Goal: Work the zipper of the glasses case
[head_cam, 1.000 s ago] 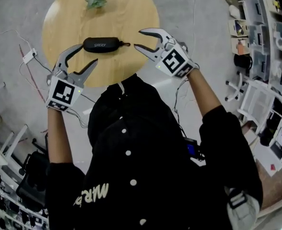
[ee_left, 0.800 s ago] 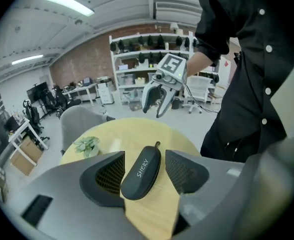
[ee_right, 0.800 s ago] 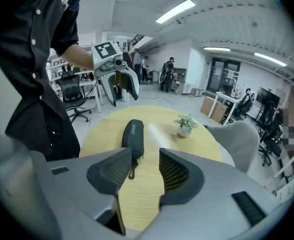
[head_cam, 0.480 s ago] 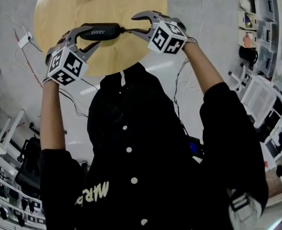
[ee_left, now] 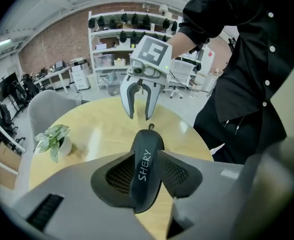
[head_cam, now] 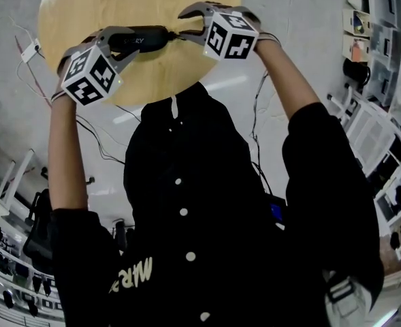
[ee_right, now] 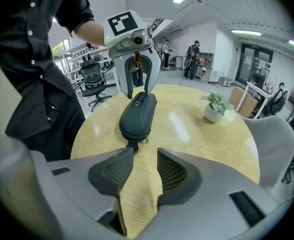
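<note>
A black glasses case marked SHERY lies on the round wooden table. My left gripper straddles its left end. In the left gripper view the jaws are closing, and the case sits between them with both pads against its sides. My right gripper is at the other end and open. In the right gripper view only table shows between its pads, and the zipper pull lies just beyond its fingertips. The case stretches away toward the left gripper.
A small potted plant stands on the far side of the table. A grey chair is behind it. A power strip and cables lie on the floor to the left. Shelving and office chairs ring the room.
Both grippers have moved in to the case's ends. The left jaws, wide open a second ago, have narrowed around the case's left end. The right gripper has come up to the zipper end.
</note>
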A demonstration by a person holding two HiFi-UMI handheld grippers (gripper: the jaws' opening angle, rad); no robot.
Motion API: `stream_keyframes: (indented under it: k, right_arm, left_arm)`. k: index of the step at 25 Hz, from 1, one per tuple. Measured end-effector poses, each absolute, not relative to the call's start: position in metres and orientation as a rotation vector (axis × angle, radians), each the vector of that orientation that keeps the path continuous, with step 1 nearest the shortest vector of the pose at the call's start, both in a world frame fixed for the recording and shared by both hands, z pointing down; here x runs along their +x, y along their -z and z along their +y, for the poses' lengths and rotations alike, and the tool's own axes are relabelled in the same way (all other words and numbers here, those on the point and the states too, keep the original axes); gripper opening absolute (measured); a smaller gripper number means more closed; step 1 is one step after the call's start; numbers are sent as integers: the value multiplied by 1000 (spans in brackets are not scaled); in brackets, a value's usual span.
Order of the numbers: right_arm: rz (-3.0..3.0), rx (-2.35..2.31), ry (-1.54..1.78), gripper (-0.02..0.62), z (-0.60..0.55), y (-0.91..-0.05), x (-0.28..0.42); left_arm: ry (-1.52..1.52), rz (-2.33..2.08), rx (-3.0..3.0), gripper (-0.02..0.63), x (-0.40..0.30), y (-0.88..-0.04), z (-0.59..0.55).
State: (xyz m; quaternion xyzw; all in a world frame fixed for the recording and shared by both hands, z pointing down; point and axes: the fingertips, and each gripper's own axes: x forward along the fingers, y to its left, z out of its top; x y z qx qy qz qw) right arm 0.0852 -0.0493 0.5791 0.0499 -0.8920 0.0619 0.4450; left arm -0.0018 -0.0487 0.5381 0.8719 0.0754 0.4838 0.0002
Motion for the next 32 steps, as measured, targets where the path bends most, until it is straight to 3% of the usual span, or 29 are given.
stream_keyframes:
  k: [21,24,32]
  right_arm:
    - [-2026,-308,185,101,-55,-619,60]
    - [-1994,-389,261,61,-51,-621,53]
    - [-2063,-235,239,24,-57,-617,53]
  left_arm:
    - [-1645,245,2677,136,5,-566,-44]
    - [-1644,244,2676,137,0,-566,-43]
    - [-1638,233,2673,137,-2,-566,-43]
